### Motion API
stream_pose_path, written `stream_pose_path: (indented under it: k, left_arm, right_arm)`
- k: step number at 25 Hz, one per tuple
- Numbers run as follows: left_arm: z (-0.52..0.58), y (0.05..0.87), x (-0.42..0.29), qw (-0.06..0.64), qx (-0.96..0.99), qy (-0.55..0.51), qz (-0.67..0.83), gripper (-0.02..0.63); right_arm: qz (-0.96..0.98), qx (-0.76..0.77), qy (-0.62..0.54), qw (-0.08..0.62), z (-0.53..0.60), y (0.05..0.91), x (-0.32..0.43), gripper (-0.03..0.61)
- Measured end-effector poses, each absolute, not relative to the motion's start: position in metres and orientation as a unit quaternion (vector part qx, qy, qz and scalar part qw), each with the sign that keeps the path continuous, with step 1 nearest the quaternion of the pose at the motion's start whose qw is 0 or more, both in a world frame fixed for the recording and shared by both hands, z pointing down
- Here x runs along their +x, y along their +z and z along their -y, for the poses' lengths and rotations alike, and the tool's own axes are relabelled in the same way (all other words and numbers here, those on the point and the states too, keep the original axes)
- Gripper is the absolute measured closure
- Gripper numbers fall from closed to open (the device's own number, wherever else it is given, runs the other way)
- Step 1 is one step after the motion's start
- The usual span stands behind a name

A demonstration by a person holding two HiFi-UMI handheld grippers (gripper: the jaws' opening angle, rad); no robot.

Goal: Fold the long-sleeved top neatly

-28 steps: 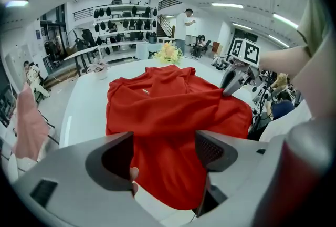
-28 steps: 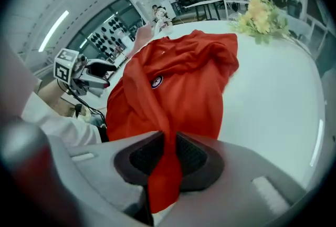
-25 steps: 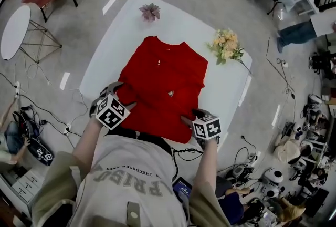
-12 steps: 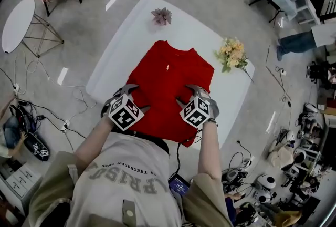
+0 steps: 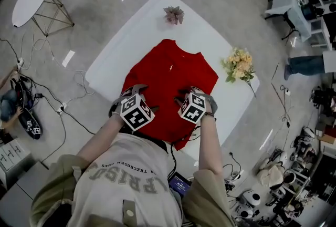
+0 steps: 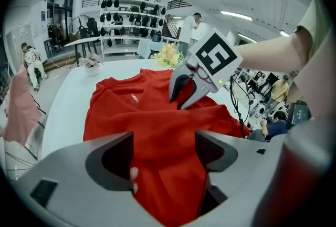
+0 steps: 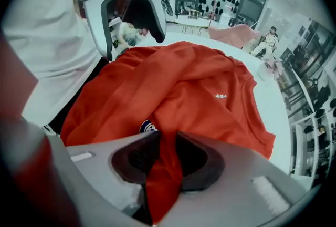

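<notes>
The red long-sleeved cloth top [image 5: 170,76] lay spread on the white rectangular worktop [image 5: 126,42] in the middle of the head view, its hem toward the person at the bottom of the frame. At the garment's lower right, the right gripper [image 5: 188,93] had just been closing and its fingers [image 7: 131,160] were clenched on a raised fold of red fabric. At the lower left, the left gripper [image 5: 135,88] stood with fingers [image 6: 110,160] released and wide apart, with cloth lying loose between them.
</notes>
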State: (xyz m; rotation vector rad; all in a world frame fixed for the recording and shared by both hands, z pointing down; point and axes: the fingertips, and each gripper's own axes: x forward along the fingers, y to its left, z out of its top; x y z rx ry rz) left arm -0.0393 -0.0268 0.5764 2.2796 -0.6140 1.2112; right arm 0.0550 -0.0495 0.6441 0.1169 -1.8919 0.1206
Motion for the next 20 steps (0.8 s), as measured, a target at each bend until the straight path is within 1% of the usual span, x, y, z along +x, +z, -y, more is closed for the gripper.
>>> stream_pose_path:
  k: [1, 3, 11, 15, 20]
  left_arm:
    - [0.028, 0.577, -0.037, 0.240, 0.832, 0.446, 0.228, 0.244]
    - [0.031, 0.577, -0.031, 0.233, 0.828, 0.452, 0.236, 0.244]
    - [0.043, 0.575, 0.006, 0.200, 0.823, 0.461, 0.265, 0.244]
    - [0.057, 0.574, 0.024, 0.166, 0.816, 0.468, 0.298, 0.244]
    - [0.076, 0.575, 0.051, 0.160, 0.805, 0.458, 0.341, 0.244]
  right_arm:
    - [0.817, 0.049, 0.065, 0.571, 0.051, 0.641, 0.055, 0.500]
    - [0.831, 0.052, 0.091, 0.546, 0.054, 0.635, 0.055, 0.538]
    - [0.887, 0.105, 0.131, 0.431, 0.083, 0.584, 0.064, 0.552]
    - [0.895, 0.119, 0.117, 0.413, 0.092, 0.564, 0.072, 0.552]
    - [0.908, 0.158, 0.107, 0.374, 0.111, 0.531, 0.076, 0.552]
